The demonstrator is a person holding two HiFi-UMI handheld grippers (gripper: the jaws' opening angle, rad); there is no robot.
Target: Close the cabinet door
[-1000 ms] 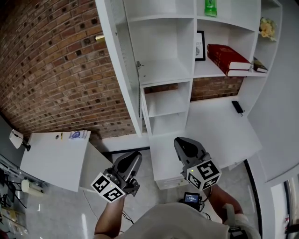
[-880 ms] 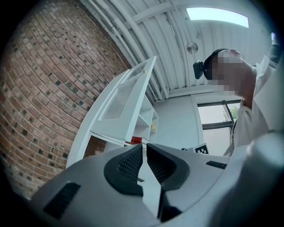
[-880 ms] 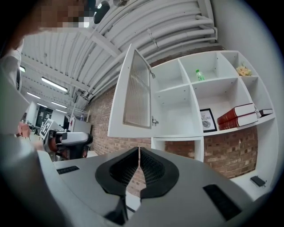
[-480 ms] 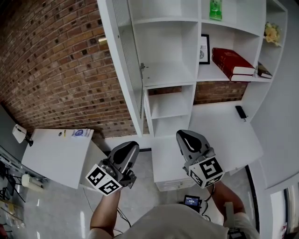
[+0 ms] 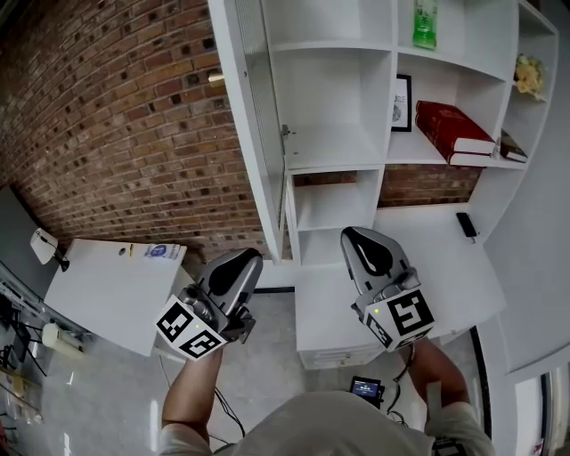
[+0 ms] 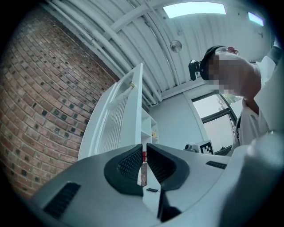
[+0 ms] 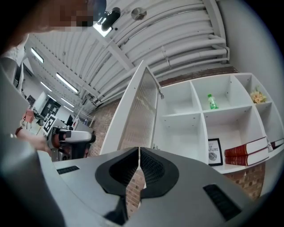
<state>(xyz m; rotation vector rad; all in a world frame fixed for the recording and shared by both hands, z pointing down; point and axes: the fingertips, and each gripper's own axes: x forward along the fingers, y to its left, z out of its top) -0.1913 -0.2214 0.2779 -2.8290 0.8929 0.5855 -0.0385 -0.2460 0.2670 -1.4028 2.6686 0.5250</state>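
**A:** Brick wall all down the left, isn't it? What stands against it?

**B:** One tall white cabinet with open shelves. Its cabinet door is swung wide open off the cabinet's left side, so the head view sees it nearly edge-on. It hangs by a hinge at the cabinet's left upright. A small brass knob is on the door's far face, away from the cabinet.

**A:** And the tongs?

**B:** Both are held low in front of the cabinet, well apart from it and from the door. The left gripper is below the door's free edge. Its jaws stand a narrow slit apart with nothing in the slit, and only the cabinet shows through it. The right gripper is below the cabinet's lower compartments. Its jaws meet at the tips and are empty.

**A:** Anything on the shelves?

**B:** A green bottle is in the cabinet's upper right compartment. Below that a framed picture leans at the back. Red books lie stacked flat on the cabinet's right-hand shelf. A small dark object lies on the white desk at the cabinet's foot
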